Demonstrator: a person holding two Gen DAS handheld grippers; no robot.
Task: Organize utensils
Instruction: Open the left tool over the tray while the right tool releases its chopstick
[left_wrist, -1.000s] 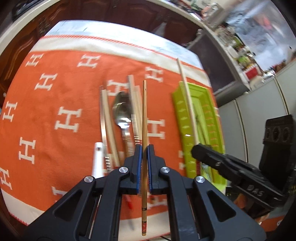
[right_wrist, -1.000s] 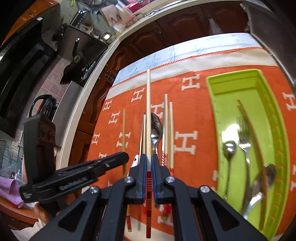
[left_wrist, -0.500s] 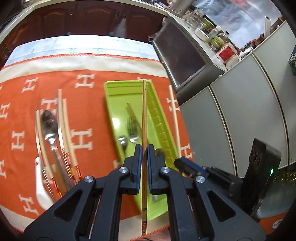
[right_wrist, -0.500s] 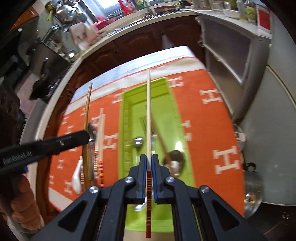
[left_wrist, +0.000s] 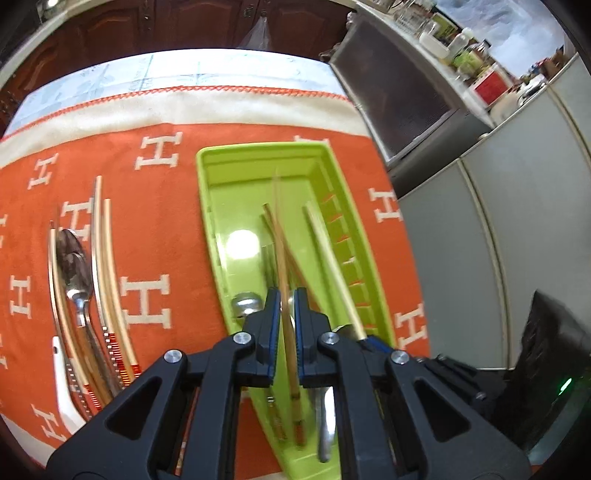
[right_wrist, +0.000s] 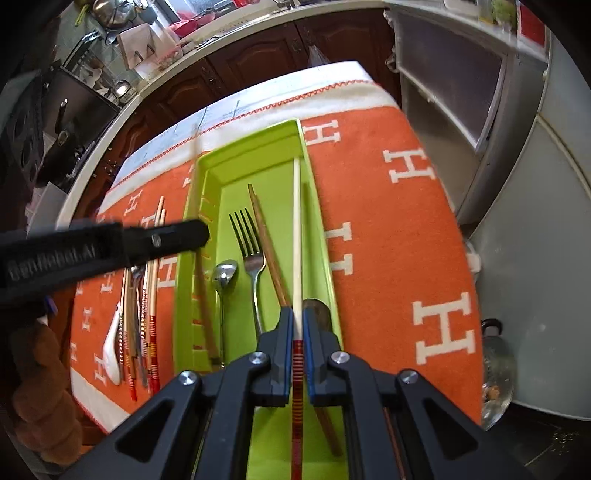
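Note:
A green utensil tray (left_wrist: 218, 206) (right_wrist: 317, 221) lies on the orange cloth. My left gripper (left_wrist: 283, 295) is over the tray with its jaws slightly apart; a brown chopstick (left_wrist: 282, 251) stands between them, blurred, seemingly loose. My right gripper (right_wrist: 298, 314) is shut on a pale chopstick (right_wrist: 296, 229) with a red striped end, held over the tray's right side. In the tray lie a fork (right_wrist: 251, 254), a small spoon (right_wrist: 223, 277) and a brown chopstick (right_wrist: 266, 243). The left gripper's finger (right_wrist: 170, 236) crosses the right wrist view.
Left of the tray on the cloth (left_wrist: 166, 206) lie a metal spoon (left_wrist: 74, 266), several pale chopsticks (left_wrist: 105, 266) and a white ceramic spoon (left_wrist: 62, 384). Grey cabinets (left_wrist: 498, 221) stand to the right, dark wooden cabinets (right_wrist: 229, 70) beyond the table's far edge.
Both grippers moved right from the loose utensils to over the tray and came lower. The left jaws have parted a little, and its brown chopstick is blurred and tilted.

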